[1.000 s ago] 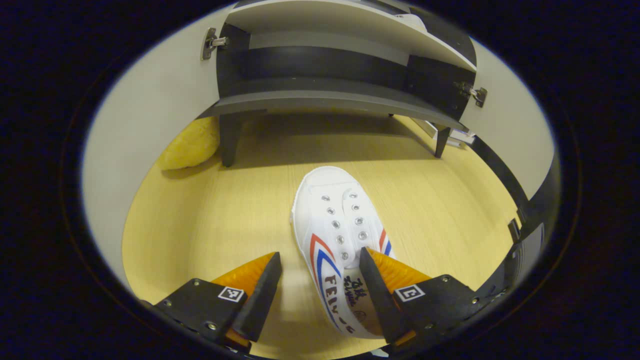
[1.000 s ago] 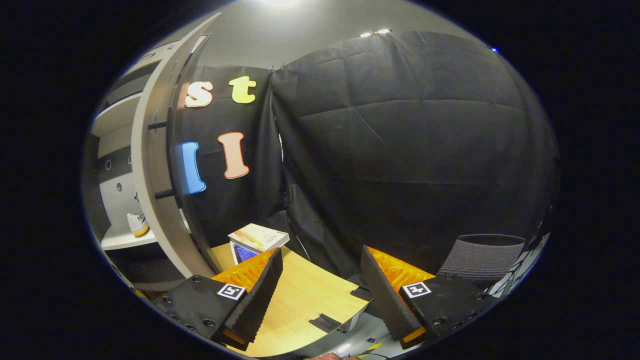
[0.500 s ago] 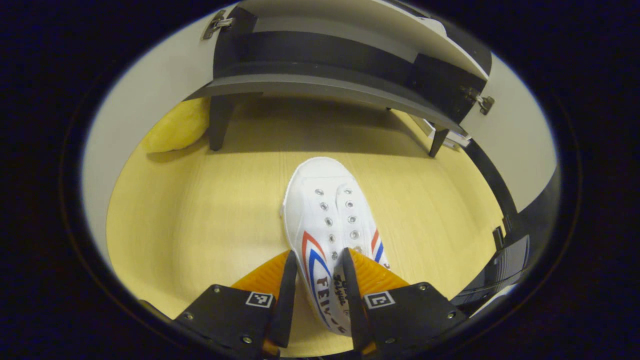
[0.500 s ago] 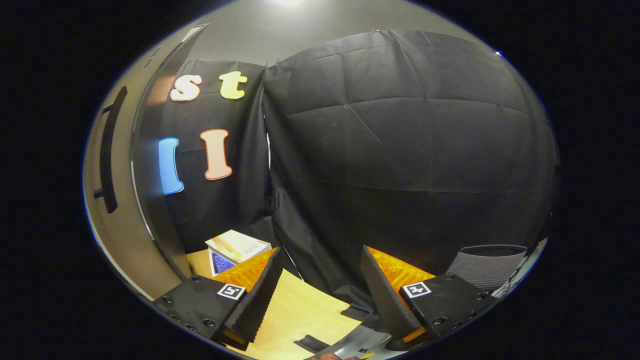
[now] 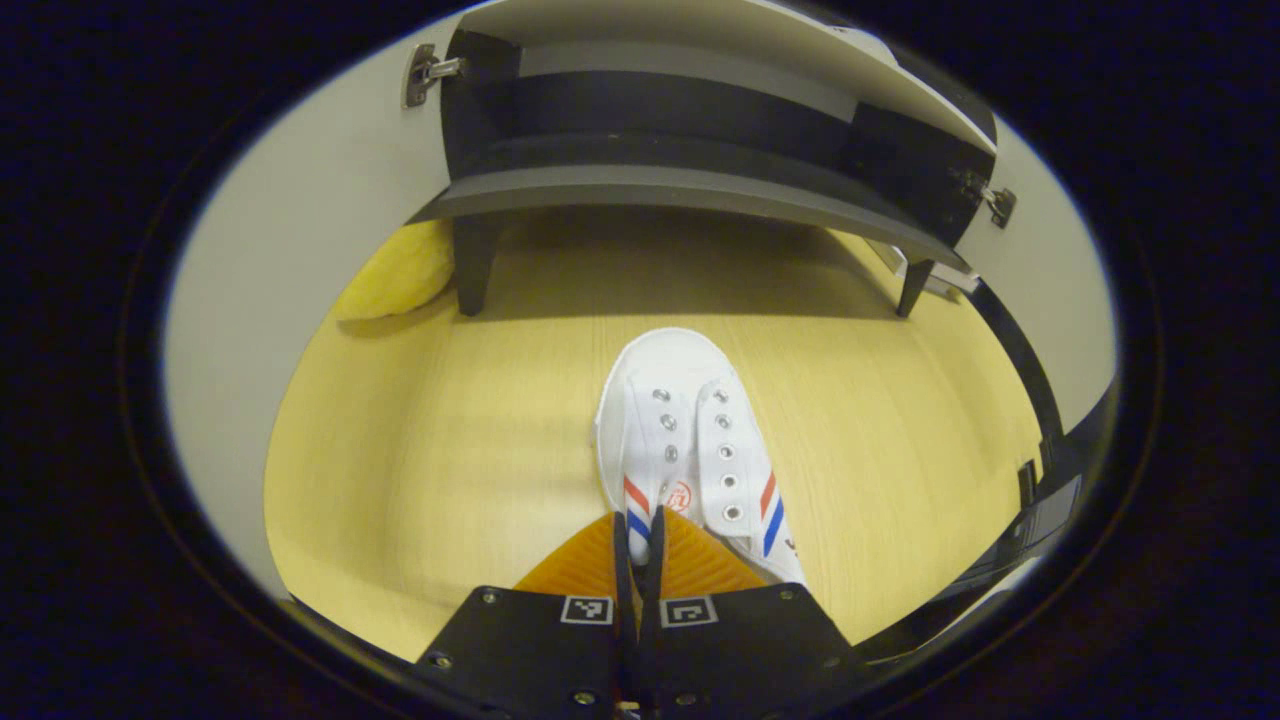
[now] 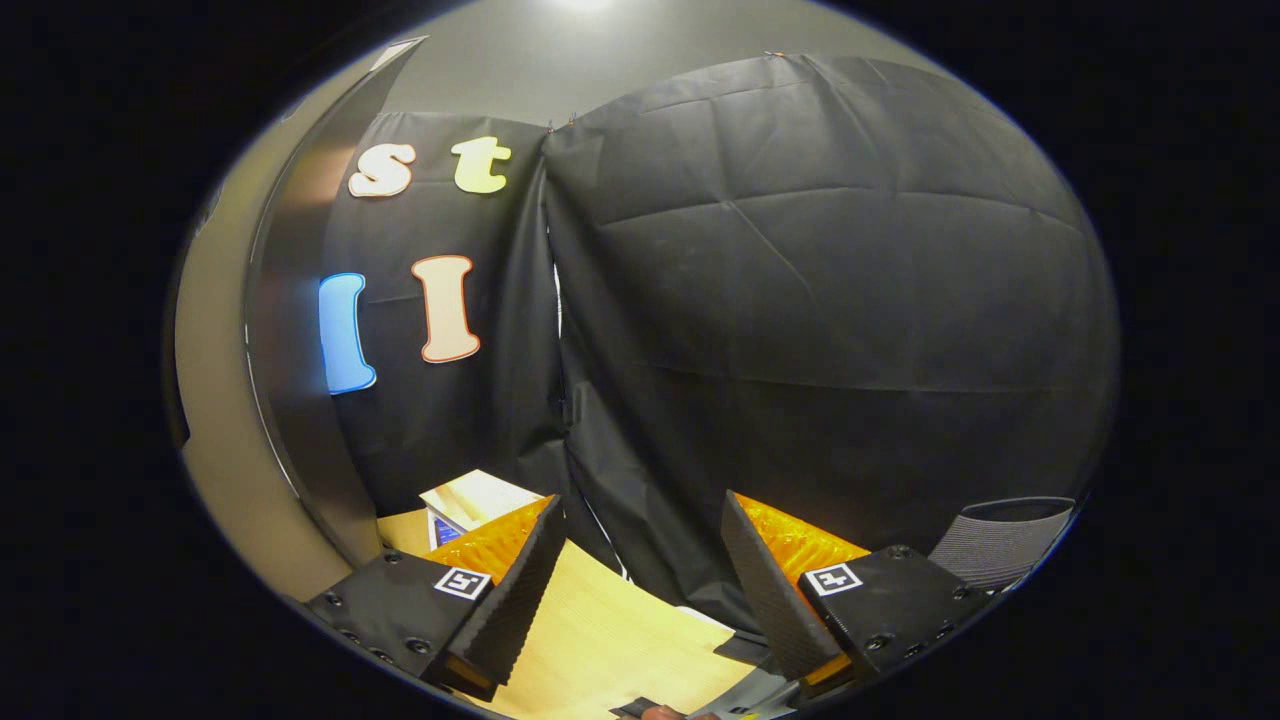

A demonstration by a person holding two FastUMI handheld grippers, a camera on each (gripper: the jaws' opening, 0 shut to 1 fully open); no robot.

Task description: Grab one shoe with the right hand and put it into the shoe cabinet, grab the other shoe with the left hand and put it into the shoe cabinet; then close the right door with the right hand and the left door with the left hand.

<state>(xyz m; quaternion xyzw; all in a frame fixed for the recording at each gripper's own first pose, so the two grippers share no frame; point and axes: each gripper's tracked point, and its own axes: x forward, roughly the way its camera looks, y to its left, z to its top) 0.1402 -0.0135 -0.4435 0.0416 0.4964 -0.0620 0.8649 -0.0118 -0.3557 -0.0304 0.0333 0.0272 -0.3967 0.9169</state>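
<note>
Left gripper view: your left gripper (image 5: 638,530) is pinched tight on the near side wall of the white shoe (image 5: 690,450).
Shoe: on the wooden table (image 5: 450,450), toe toward 12 o'clock.
Cabinet: shoe cabinet (image 5: 660,180) at 12 o'clock, doors open.
Right gripper view: your right gripper (image 6: 640,560) gapes wide, holding nothing.

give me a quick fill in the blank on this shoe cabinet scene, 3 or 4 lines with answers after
1. The left gripper is shut on the side wall of the white ____.
2. The shoe rests on the wooden floor, its toe pointing toward the ____.
3. The right gripper is open and holds ____.
4. Both doors of the cabinet stand ____.

Missing words: shoe; cabinet; nothing; open
</note>
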